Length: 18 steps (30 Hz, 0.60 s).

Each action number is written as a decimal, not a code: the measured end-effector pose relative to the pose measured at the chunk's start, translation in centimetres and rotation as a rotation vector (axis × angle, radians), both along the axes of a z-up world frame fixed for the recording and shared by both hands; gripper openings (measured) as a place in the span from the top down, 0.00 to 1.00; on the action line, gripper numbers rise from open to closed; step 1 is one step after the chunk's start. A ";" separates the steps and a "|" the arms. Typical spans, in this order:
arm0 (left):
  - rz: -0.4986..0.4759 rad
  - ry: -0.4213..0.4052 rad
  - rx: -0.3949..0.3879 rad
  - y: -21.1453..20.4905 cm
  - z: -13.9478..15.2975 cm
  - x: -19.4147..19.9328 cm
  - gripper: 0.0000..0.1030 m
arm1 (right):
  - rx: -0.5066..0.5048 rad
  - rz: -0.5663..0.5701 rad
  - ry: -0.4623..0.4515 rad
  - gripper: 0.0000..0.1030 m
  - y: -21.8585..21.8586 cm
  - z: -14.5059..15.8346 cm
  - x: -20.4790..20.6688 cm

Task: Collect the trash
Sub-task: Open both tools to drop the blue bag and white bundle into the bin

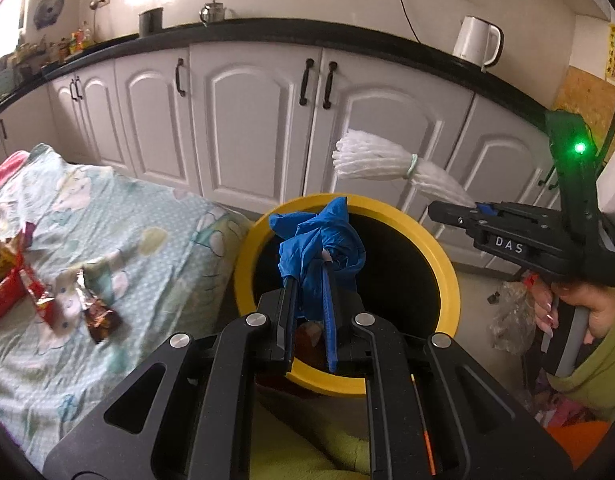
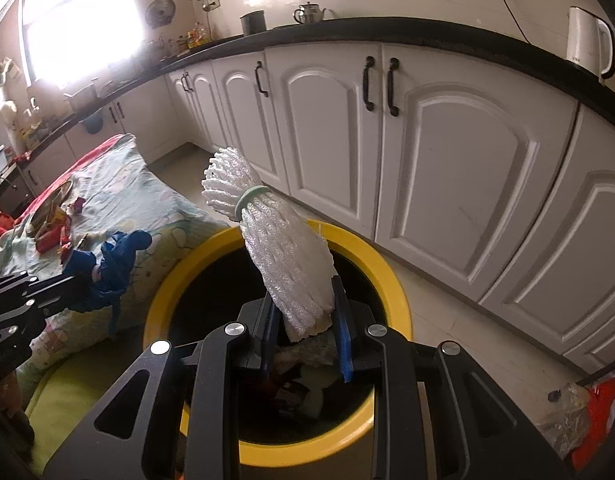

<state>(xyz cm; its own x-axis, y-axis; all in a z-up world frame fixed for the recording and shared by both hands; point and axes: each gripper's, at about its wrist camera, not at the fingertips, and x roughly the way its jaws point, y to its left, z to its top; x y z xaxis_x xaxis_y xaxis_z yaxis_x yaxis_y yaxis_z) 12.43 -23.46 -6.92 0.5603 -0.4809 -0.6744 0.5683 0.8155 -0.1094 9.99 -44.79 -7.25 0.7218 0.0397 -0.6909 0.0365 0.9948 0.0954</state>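
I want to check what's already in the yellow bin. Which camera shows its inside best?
The right wrist view: it looks down into the yellow bin, showing dark and pale scraps at the bottom behind the white foam netting. In the left wrist view the bin's inside is mostly black, partly hidden by the blue glove.

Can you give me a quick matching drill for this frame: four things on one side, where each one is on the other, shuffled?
Things:
1. crumpled blue plastic bag
2. white foam net sleeve with a green band
3. shiny red snack wrappers
4. white electric kettle

Places:
A. on the black countertop
B. held by the left gripper
C. on the patterned bedsheet
D. held by the right gripper

Pairs: 1-B, 2-D, 3-C, 4-A
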 end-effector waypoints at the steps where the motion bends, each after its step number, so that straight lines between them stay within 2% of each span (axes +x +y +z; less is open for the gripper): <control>1: -0.003 0.001 0.003 -0.2 -0.1 0.0 0.94 | 0.001 -0.003 0.003 0.77 -0.2 -0.2 0.0; 14: -0.049 0.028 0.015 -2.1 -1.5 0.3 0.91 | 0.043 -0.022 0.060 0.73 -1.5 -1.9 0.4; 16: -0.043 0.033 0.008 -1.9 -1.5 0.5 0.84 | 0.045 -0.024 0.063 0.70 -1.6 -2.0 0.5; 18: -0.034 0.035 -0.002 -1.7 -1.5 0.6 0.67 | 0.051 -0.026 0.068 0.58 -1.7 -2.1 0.5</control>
